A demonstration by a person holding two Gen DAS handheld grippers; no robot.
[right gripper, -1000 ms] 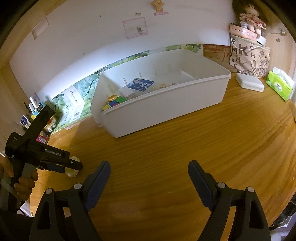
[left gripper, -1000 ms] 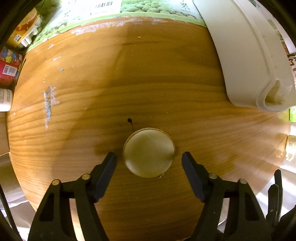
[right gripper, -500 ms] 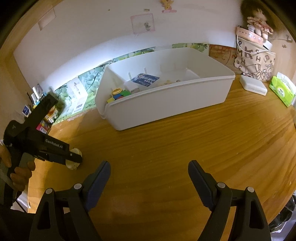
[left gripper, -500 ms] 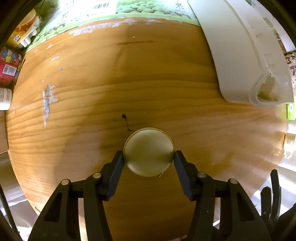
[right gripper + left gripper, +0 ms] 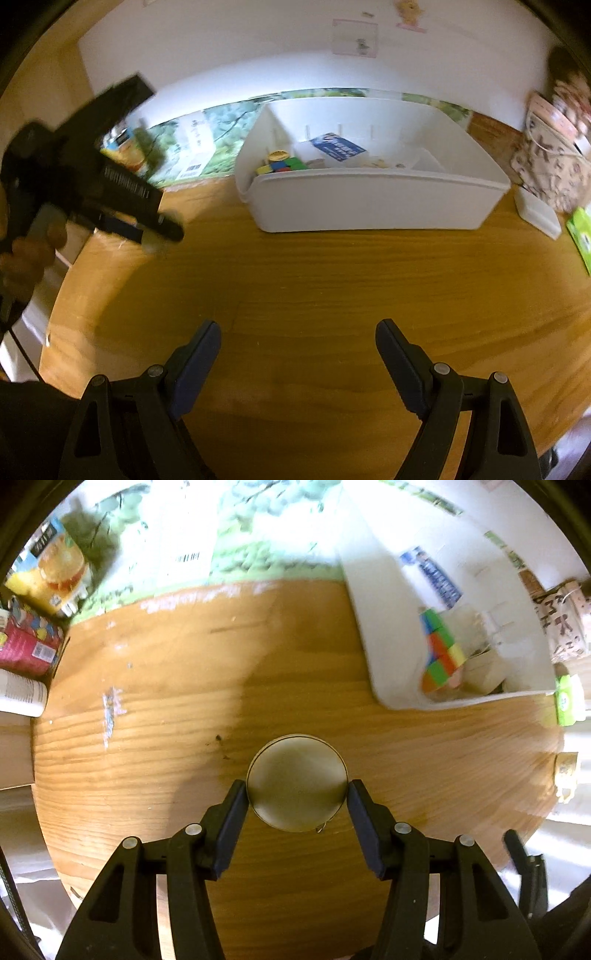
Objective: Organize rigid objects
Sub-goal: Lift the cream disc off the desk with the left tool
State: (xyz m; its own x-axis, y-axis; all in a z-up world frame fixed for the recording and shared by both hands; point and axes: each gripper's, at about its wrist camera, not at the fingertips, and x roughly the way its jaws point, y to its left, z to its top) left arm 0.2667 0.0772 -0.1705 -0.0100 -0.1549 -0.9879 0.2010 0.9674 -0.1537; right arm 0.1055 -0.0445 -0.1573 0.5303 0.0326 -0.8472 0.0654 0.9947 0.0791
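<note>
- My left tool is squeezing a round gold tin, one finger pressed on each side of it.
- The tin sits between the fingers, above the wooden desk; I cannot tell if it touches the wood.
- A white bin stands on the desk to the right of the tin, well apart from it.
- Inside the bin there is a colorful cube and a blue and white packet.
- My right tool is spread wide with nothing in it, over bare desk.
- A juice box stands by the wall.
</note>
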